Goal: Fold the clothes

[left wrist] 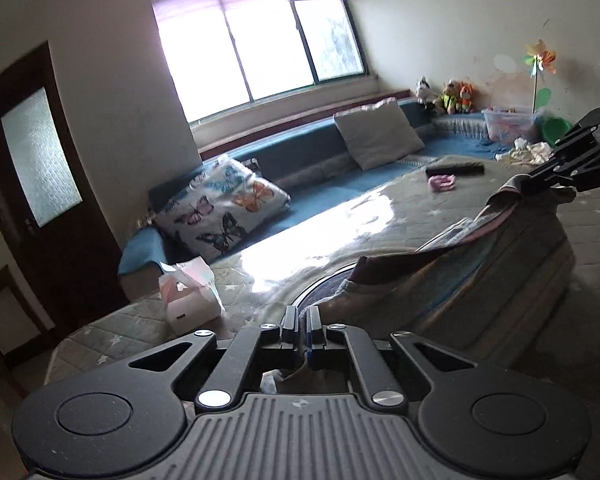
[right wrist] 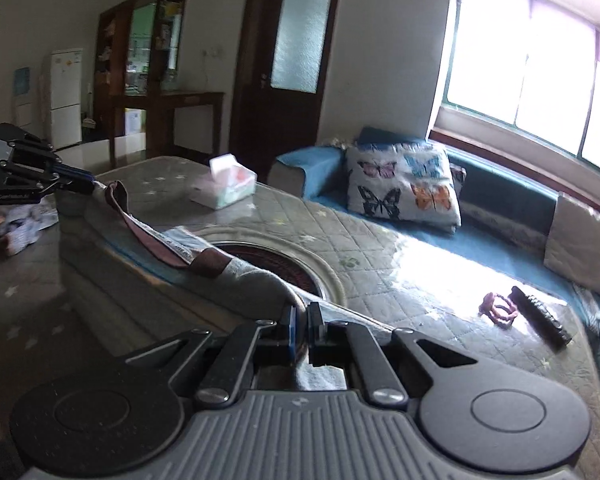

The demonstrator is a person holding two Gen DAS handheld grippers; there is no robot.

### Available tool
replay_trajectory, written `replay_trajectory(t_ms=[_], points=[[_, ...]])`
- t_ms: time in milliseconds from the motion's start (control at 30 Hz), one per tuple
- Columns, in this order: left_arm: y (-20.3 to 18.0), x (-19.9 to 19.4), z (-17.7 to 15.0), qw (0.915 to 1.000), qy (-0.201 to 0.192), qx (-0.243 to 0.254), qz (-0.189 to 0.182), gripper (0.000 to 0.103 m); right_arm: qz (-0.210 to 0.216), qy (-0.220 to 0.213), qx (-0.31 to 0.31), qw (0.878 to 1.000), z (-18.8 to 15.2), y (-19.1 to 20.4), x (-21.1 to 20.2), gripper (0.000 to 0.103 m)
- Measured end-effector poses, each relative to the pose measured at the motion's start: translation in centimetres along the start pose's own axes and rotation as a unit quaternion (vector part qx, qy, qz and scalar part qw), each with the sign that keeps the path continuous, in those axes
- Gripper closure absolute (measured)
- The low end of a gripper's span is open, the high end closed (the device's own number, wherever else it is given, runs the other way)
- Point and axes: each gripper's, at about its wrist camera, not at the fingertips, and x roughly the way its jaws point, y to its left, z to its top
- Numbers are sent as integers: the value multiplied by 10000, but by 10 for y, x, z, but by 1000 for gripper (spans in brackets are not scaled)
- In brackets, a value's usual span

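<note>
A grey garment with a dark brown neckband (left wrist: 480,264) hangs stretched between my two grippers above the quilted table (left wrist: 340,216). My left gripper (left wrist: 303,324) is shut on one corner of it. My right gripper (right wrist: 305,320) is shut on the other corner. In the left wrist view the right gripper (left wrist: 540,178) shows at the far right, pinching the cloth. In the right wrist view the left gripper (right wrist: 88,182) shows at the far left, holding the garment (right wrist: 160,264).
A tissue pack (right wrist: 224,186) and a round inset plate (right wrist: 284,264) are on the table. A pink item (right wrist: 500,310) and a black remote (right wrist: 540,314) lie near the far edge. A blue bench with pillows (right wrist: 404,184) runs under the window. Other clothes (right wrist: 24,224) lie at left.
</note>
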Motion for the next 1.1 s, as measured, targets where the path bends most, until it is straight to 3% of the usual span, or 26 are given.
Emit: replay_trajectory(t_ms=[267,467,600,633,800,900,1100], points=[[28,94,0,9977,611,-265,-147,100,-127,453,287,9985,11,-25,86,99],[37,151,-4,9942,952,-465,-192,100,-213,717,741,9944,1,-43,136,98],[42,180,-10,9901,1178,-756,-86,97,-338,802,1120,9899,-8,-54,160,91],[44,184,-11,9895,1199,-802,-3,96,-361,785,1168,9894,-9,-55,161,85],[53,175,-8,9885,1128,-1007,69,96,-355,566,1259,9898,-3,-56,156,85],[48,161,-3,9900,1058,-924,-112,96,-326,448,1306,9899,0,-56,152,85],[23,165,4,9883,1176,-735,-630,96,260,830,1335,9872,2,-38,181,86]])
